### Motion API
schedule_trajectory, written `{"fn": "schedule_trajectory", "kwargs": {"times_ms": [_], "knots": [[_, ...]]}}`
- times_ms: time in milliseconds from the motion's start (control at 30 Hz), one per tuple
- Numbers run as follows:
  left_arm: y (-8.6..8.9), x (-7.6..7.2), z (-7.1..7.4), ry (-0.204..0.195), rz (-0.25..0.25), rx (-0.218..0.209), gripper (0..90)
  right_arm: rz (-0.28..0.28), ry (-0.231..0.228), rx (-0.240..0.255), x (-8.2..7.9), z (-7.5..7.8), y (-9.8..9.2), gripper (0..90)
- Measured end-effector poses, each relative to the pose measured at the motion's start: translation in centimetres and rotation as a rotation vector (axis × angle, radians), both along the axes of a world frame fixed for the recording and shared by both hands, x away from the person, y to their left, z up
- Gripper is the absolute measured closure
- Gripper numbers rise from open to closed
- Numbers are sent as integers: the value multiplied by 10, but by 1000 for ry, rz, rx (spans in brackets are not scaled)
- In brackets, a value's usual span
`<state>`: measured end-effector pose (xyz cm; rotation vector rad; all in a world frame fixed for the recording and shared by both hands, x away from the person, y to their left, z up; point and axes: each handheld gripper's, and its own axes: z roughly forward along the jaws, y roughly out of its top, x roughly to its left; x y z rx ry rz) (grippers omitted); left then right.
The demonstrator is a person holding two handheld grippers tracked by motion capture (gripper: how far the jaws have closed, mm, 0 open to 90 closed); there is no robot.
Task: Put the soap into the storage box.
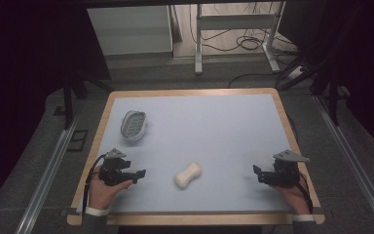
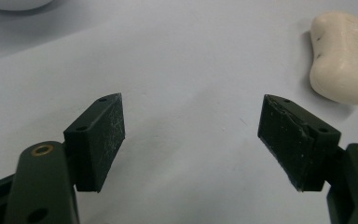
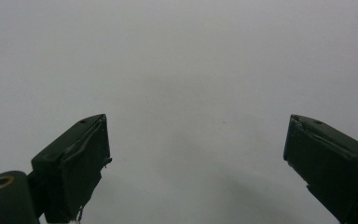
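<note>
A cream bar of soap (image 1: pixel 188 175) lies on the pale blue mat near the front middle; the left gripper view catches the soap (image 2: pixel 341 57) at its upper right. A white soap dish (image 1: pixel 133 125) with a ridged inside rests at the back left. My left gripper (image 1: pixel 140 174) sits at the front left, open, jaws pointing right toward the soap, nothing between them (image 2: pixel 191 140). At the front right my right gripper (image 1: pixel 256 173) is open too, jaws pointing left over bare mat (image 3: pixel 196 158).
The mat covers a wooden-edged table (image 1: pixel 190 92). Beyond the far edge stand a white cabinet (image 1: pixel 129 29) and a metal desk frame (image 1: pixel 236 34) with cables on the floor. Metal rails (image 1: pixel 48 170) run along both sides of the table.
</note>
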<state>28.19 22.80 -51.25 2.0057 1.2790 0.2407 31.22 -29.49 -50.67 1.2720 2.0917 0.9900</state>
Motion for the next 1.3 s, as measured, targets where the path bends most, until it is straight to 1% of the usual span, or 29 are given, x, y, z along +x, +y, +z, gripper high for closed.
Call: {"fn": "schedule_trajectory", "kwargs": {"times_ms": [133, 333, 433, 533, 567, 600, 633, 667, 700, 733, 867, 967, 1100, 1200, 1267, 1300], "knots": [[0, -1, 2, -4, -9, -8, 240, -6, 1, -9, 0, 0, 0, 69], [-3, -2, 5, -8, -18, -18, 242, -13, 8, -7, 0, -2, -1, 69], [-6, -4, 8, -12, -16, -13, 243, -8, 17, -5, -1, -4, -2, 69], [-12, -4, 12, -14, -24, -10, 243, -11, 17, -3, -2, -4, -3, 69], [-16, -4, 15, -14, -35, -12, 243, -13, 15, 4, -3, -4, -3, 69], [-16, -4, 15, -14, -35, -12, 243, -13, 15, 4, -3, -4, -3, 69], [-19, -4, 18, -16, -53, -33, 243, -10, 13, 2, -4, -4, -1, 69], [-19, -4, 18, -16, -53, -33, 243, -10, 13, 2, -4, -4, -1, 69], [-21, -4, 19, -17, -61, -43, 243, -6, 13, -3, -4, -4, 0, 69], [-25, -5, 21, -22, -68, -34, 242, -4, 13, -4, -4, -4, 1, 69], [-30, -5, 25, -24, -84, -26, 241, -7, 12, -1, -5, -3, 2, 69], [-31, -5, 27, -22, -90, -26, 240, -9, 9, -3, -5, -3, 2, 70], [-34, -5, 30, -20, -101, -16, 238, -2, 20, -12, -5, -5, 4, 69], [-38, -4, 33, -21, -111, -13, 237, -4, 20, -16, -5, -5, 4, 70], [-45, -3, 35, -18, -128, -6, 236, -3, 18, -15, -6, -5, 4, 71], [-45, -3, 35, -18, -128, -6, 235, -3, 18, -15, -6, -5, 4, 71]]}}
